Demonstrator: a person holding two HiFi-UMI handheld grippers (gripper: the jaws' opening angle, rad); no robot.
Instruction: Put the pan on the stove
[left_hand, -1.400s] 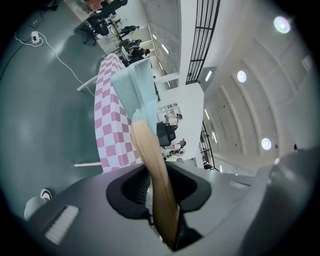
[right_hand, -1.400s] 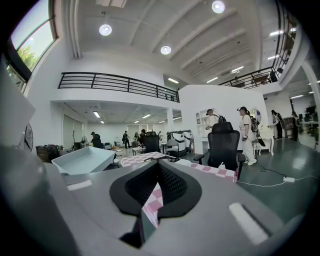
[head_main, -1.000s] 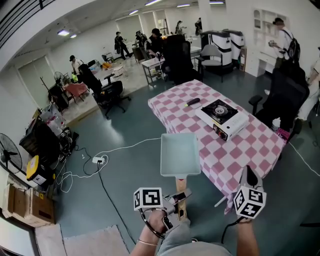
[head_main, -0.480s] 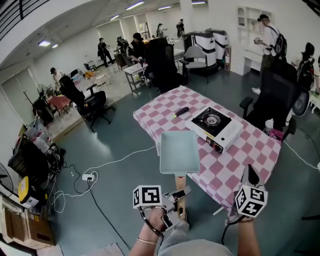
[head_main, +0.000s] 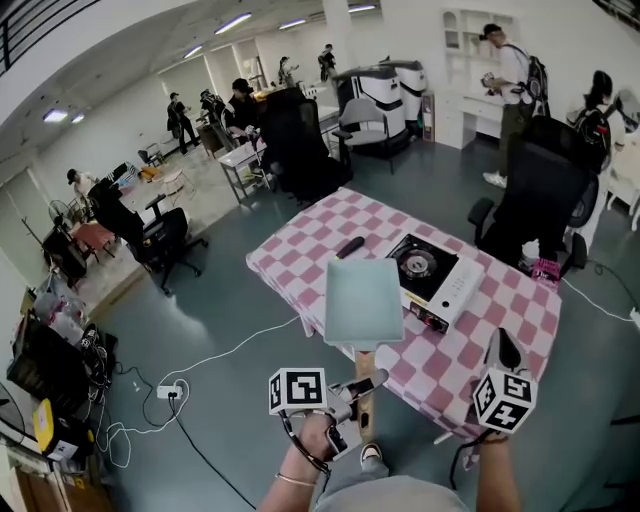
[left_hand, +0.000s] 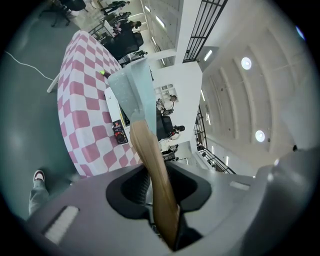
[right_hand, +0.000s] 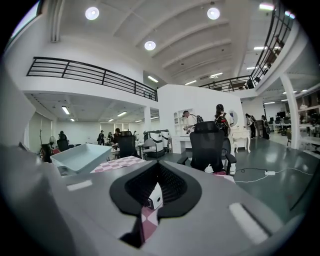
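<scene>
The pan (head_main: 363, 302) is a pale green rectangular tray with a wooden handle (head_main: 364, 385). My left gripper (head_main: 360, 388) is shut on that handle and holds the pan level in the air, over the near edge of the pink checked table (head_main: 300, 250). The stove (head_main: 430, 278), a white single-burner unit, sits on the table just right of the pan. In the left gripper view the handle (left_hand: 152, 165) runs up between the jaws to the pan (left_hand: 131, 87). My right gripper (head_main: 499, 347) hangs to the right, jaws together and empty; its own view shows the pan (right_hand: 80, 156) at left.
A black marker-like object (head_main: 349, 247) lies on the table beyond the pan. A black office chair (head_main: 540, 210) stands behind the table at right. A white cable and power strip (head_main: 168, 391) lie on the floor at left. Several people stand far off.
Both grippers have come closer to the table. The pan, earlier over bare floor short of the table, now hangs over its near edge beside the stove.
</scene>
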